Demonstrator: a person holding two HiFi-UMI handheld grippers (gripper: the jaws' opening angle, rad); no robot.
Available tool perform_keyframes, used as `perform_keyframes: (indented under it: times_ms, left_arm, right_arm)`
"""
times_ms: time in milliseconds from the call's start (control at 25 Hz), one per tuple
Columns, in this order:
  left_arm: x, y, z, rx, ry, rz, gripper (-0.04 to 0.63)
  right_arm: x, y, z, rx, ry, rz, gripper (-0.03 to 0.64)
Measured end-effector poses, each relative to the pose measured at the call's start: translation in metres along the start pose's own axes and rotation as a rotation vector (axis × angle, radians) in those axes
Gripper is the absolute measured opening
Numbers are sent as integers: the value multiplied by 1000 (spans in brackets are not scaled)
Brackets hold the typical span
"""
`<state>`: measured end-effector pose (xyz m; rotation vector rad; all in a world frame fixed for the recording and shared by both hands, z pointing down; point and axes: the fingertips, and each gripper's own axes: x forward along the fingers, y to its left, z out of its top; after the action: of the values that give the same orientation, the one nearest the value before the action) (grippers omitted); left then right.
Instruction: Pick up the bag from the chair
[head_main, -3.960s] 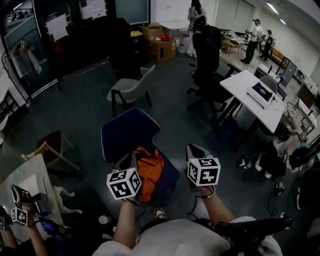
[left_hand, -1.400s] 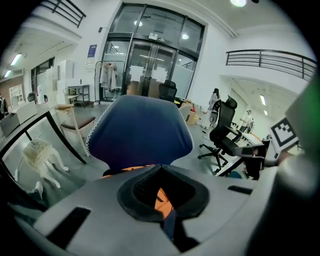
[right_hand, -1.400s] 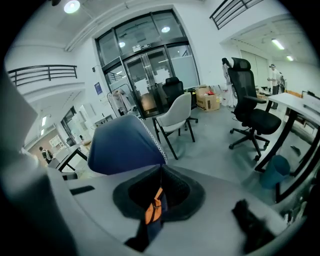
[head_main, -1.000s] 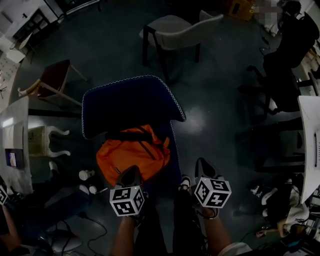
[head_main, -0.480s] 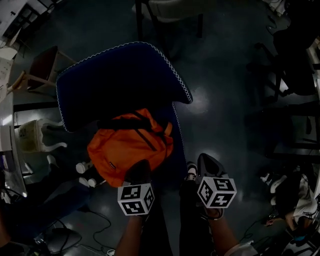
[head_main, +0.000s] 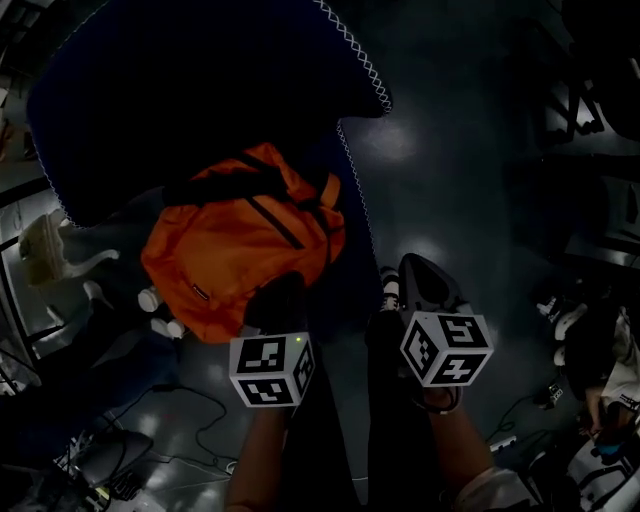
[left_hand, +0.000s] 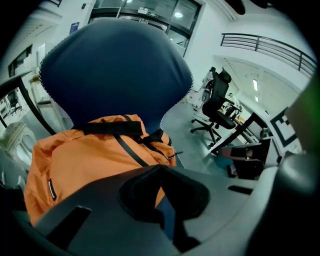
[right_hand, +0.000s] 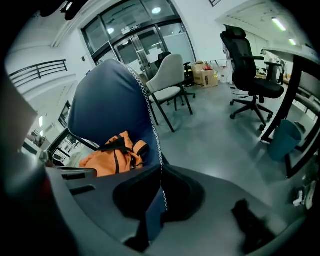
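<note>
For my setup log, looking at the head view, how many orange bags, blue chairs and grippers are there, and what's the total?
Orange bag: 1
Blue chair: 1
Grippers: 2 (left gripper, right gripper)
Total: 4

Dark left gripper (head_main: 277, 296) and right gripper (head_main: 424, 272) carry white cubes (head_main: 266, 370) with black markers.
</note>
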<state>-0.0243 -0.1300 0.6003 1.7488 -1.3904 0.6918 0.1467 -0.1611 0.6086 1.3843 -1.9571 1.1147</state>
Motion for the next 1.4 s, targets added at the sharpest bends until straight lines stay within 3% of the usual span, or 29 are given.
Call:
perform_keyframes:
  times_ms: [280, 680, 760, 880, 1040, 1400]
  left_arm:
    - [14, -8, -12, 97, 35, -31, 12]
    - [24, -13, -10, 101, 43, -75, 16]
    - [25, -13, -11, 105, 49, -89, 92]
    - [27, -14, -11, 126, 64, -105, 119]
    - [30, -14, -12, 206, 96, -112, 189]
    - [45, -11, -17, 494, 236, -80, 236]
  right_arm:
    - [4, -8, -16, 18, 7, -12, 32]
    - [6, -12, -22, 22, 20, -15, 32]
    - [7, -12, -23, 21, 23, -12, 32]
    - [8, -13, -24, 22, 26, -12, 32]
    - [9, -15, -24, 27, 28, -12, 32]
    - [10, -20, -27, 31, 43, -13, 32]
